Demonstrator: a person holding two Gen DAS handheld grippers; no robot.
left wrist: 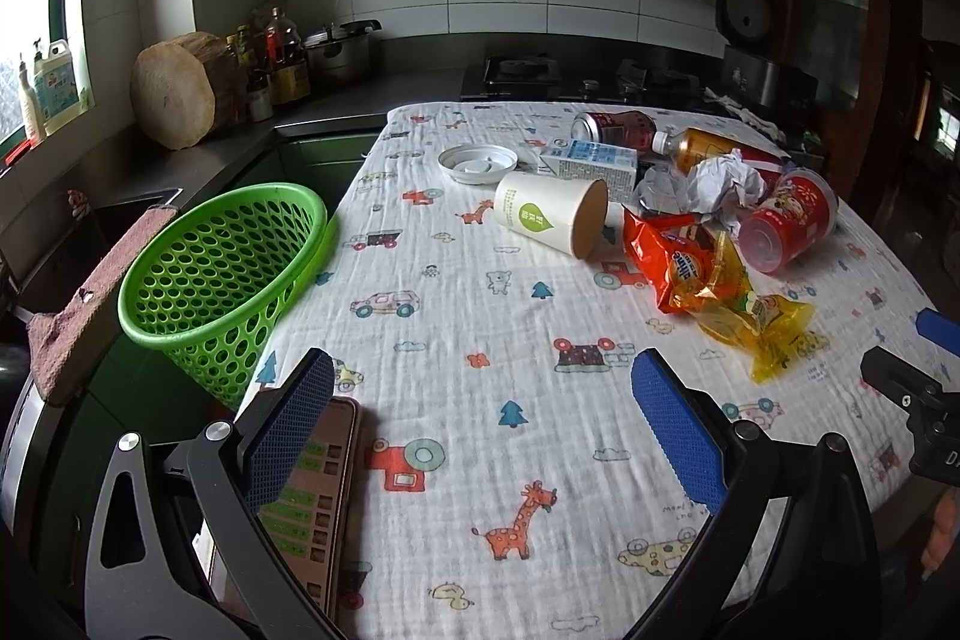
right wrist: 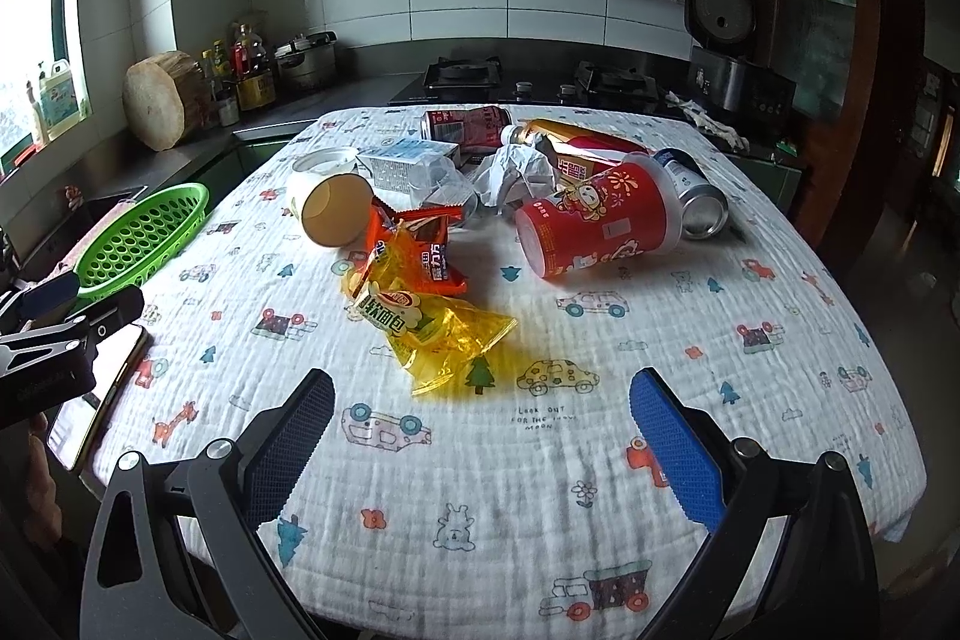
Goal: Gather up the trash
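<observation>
- Left gripper [left wrist: 483, 424] hovers over the near tabletop [left wrist: 456, 340], jaws wide apart, nothing between them.
- Right gripper [right wrist: 483, 424] likewise, jaws spread and empty.
- Trash sits piled at the far side: yellow wrapper [right wrist: 432, 331], orange wrapper [right wrist: 429, 250], red cup [right wrist: 600, 226] on its side, paper cup [left wrist: 549, 214] tipped over.
- Green basket [left wrist: 222, 274] stands at the tabletop's left edge.

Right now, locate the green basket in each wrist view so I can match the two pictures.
Left wrist: green basket sits left of centre, off the table's left edge, big and close.
Right wrist: green basket at the far left, smaller, only its rim showing.
Shared landmark: the round wooden block on the counter behind it.
</observation>
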